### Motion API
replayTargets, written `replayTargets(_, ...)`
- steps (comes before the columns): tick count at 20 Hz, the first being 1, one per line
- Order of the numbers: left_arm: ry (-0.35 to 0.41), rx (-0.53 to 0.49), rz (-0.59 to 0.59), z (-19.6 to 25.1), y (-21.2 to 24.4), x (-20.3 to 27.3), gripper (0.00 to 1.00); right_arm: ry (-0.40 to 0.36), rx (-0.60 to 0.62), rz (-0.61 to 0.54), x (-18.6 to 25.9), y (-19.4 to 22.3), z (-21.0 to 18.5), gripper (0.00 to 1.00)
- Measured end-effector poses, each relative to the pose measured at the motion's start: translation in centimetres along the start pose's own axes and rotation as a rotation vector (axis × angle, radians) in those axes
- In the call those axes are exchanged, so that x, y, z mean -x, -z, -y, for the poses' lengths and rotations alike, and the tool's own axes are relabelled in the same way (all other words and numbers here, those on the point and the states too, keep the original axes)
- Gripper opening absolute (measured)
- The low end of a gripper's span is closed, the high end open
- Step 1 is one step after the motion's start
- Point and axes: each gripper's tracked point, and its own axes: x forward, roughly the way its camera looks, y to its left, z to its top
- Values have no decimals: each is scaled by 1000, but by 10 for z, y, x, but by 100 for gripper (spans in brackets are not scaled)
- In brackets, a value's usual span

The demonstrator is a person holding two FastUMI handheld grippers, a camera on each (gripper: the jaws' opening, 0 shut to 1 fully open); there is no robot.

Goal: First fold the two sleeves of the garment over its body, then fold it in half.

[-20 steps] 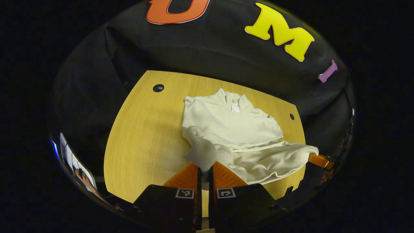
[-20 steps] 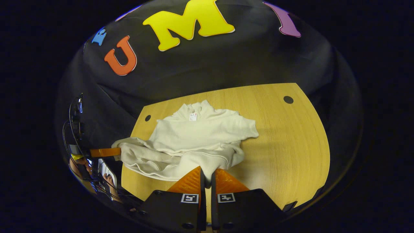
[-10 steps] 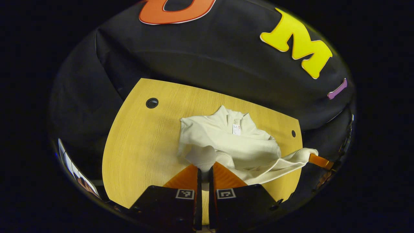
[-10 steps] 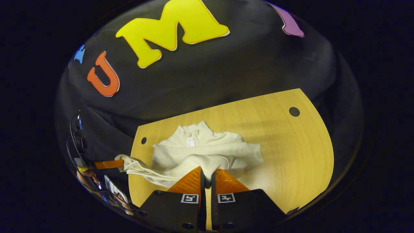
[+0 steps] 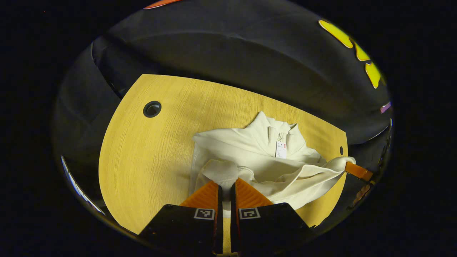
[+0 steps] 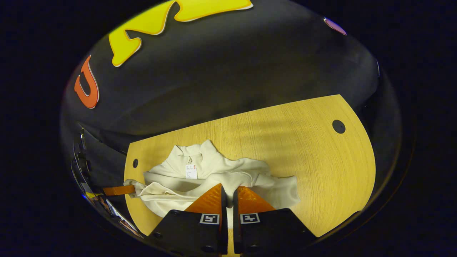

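A cream white garment (image 5: pixel 246 153) lies on the wooden table (image 5: pixel 150 157), collar and tag toward the far edge. My left gripper (image 5: pixel 225 184) is shut on its bottom hem at the left corner and holds it raised over the body. In the right gripper view, my right gripper (image 6: pixel 228 189) is shut on the hem of the garment (image 6: pixel 214 171) at the other corner. The lifted hem stretches between both grippers above the chest. The right gripper (image 5: pixel 351 167) also shows at the right of the left gripper view, and the left gripper (image 6: pixel 119 190) at the left of the right gripper view.
The table has round cable holes (image 5: pixel 152 109) (image 6: pixel 338 126) near its far corners. Bare wood lies to the left of the garment in the left gripper view and to the right (image 6: pixel 321 167) in the right gripper view. The black cloth wall stands behind the far edge.
Both grippers have carried the hem forward toward the collar, so the lower half now covers more of the body. The far table edge and collar have drawn closer.
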Motion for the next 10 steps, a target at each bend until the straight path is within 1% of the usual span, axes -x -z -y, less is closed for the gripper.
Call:
replayTargets(1, 12, -15, 8, 2, -1, 5, 11, 8, 8, 6, -2, -1, -1, 6)
replayTargets(2, 6, -29, 12, -4, -4, 11, 11, 13, 11, 12, -2, -2, -4, 6)
replayTargets(3, -4, -41, 15, -5, -4, 9, 13, 12, 17, 18, -1, -3, -6, 6)
replayTargets(4, -11, -44, 27, -8, -6, 11, 14, 16, 25, 21, -2, -2, -6, 10)
replayTargets(5, -16, -41, 40, -12, -11, 15, 19, 20, 38, 33, -3, -5, -4, 11)
replayTargets(6, -11, -36, 51, -11, -14, 17, 25, 15, 49, 50, -1, -11, -7, 29)
replayTargets(7, -10, -33, 59, -10, -14, 17, 44, 16, 54, 70, -3, -16, -9, 34)
replayTargets(8, -8, -30, 64, -11, -14, 20, 62, 17, 55, 88, 1, -19, -10, 43)
replayTargets(9, 0, -26, 72, -6, -15, 19, 78, 16, 56, 100, 2, -22, -12, 43)
replayTargets(10, 8, -21, 85, -4, -17, 21, 83, 3, 62, 103, 7, -23, -16, 46)
